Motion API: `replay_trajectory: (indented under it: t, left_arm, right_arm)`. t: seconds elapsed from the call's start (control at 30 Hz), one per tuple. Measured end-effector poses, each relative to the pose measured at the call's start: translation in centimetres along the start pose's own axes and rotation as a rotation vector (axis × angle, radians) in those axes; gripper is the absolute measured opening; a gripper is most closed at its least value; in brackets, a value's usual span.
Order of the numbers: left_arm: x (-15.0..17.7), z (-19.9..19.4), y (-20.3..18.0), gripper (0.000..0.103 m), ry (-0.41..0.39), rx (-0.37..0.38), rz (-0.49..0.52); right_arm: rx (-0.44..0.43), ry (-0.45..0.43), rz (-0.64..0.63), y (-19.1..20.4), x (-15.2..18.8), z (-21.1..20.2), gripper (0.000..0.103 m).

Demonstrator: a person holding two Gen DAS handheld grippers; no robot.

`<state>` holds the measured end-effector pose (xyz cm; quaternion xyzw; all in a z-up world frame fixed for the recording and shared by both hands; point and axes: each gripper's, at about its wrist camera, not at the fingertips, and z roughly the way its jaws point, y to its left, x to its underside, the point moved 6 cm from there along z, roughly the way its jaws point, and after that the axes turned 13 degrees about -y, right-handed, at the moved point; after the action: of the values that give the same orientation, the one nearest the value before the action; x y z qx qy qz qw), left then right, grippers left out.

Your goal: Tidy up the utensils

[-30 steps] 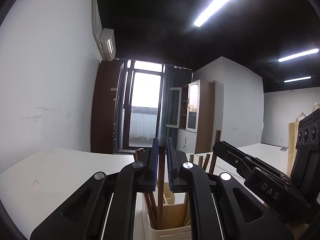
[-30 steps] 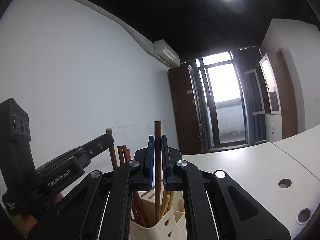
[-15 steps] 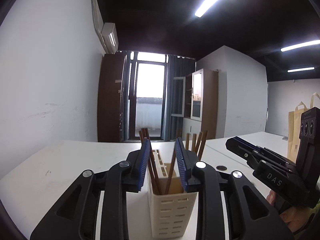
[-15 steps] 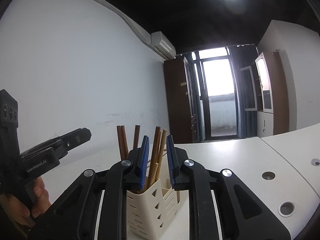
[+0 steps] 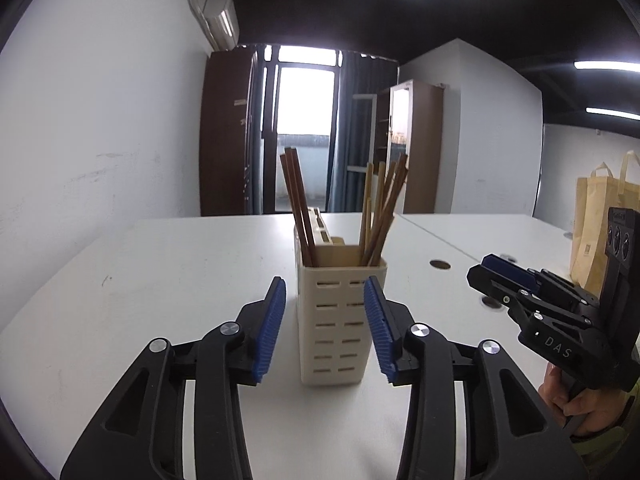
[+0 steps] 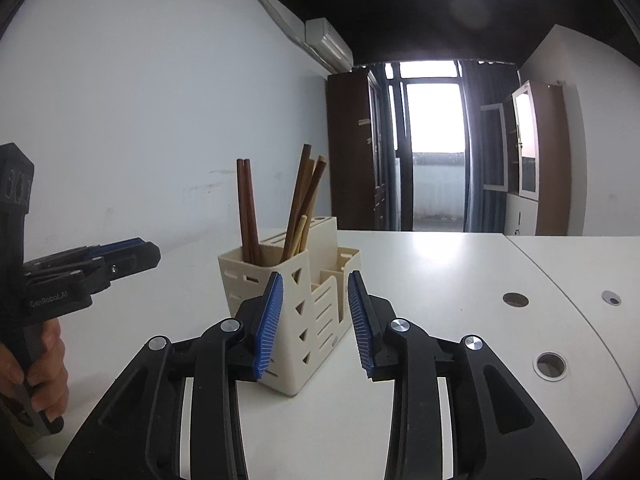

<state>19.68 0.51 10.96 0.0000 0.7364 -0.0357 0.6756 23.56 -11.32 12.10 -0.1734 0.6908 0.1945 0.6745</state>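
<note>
On white table [image 5: 168, 280], slotted cream holder [image 5: 340, 320], brown chopsticks [image 5: 298, 200]

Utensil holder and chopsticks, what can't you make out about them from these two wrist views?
- Chopsticks: lower ends hidden inside the utensil holder in both views; the bunches overlap, so no exact count.
- Holder's rear compartments: blocked by its front wall in the left wrist view; contents unclear in the right.
- Holder's base: partly covered by the right gripper in the right wrist view.
</note>
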Motion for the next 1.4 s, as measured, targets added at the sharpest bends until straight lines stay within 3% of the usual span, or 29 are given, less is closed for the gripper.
replay_trajectory:
  t: [0.13, 0.3, 0.6, 0.9, 1.4]
  left_arm:
    - [1.0, -0.9, 0.0, 0.059, 0.001, -0.009, 0.022]
    - [2.6, -2.1, 0.3, 0.077, 0.022, -0.015, 0.005]
    - [3.6, -3.3, 1.9, 0.095, 0.021, -0.031, -0.032]
    - [3.7, -3.4, 1.9, 0.097, 0.037, -0.039, -0.026]
    - [4.0, -3.3, 1.0, 0.097, 0.071, -0.050, 0.002]
  right_arm:
    - [-0.001, 0.018, -0.045, 0.8, 0.7, -0.9, 0.043]
    - [-0.028, 0.023, -0.047, 1.2, 1.3, -2.2, 0.058]
    - [-0.079, 0.056, -0.025, 1.2, 2.4, -3.1, 0.071]
    - [-0.098, 0.050, -0.012, 1.2, 2.6, -3.1, 0.081]
    - [-0.109, 0.052, 0.010, 0.9, 2.7, -3.1, 0.089]
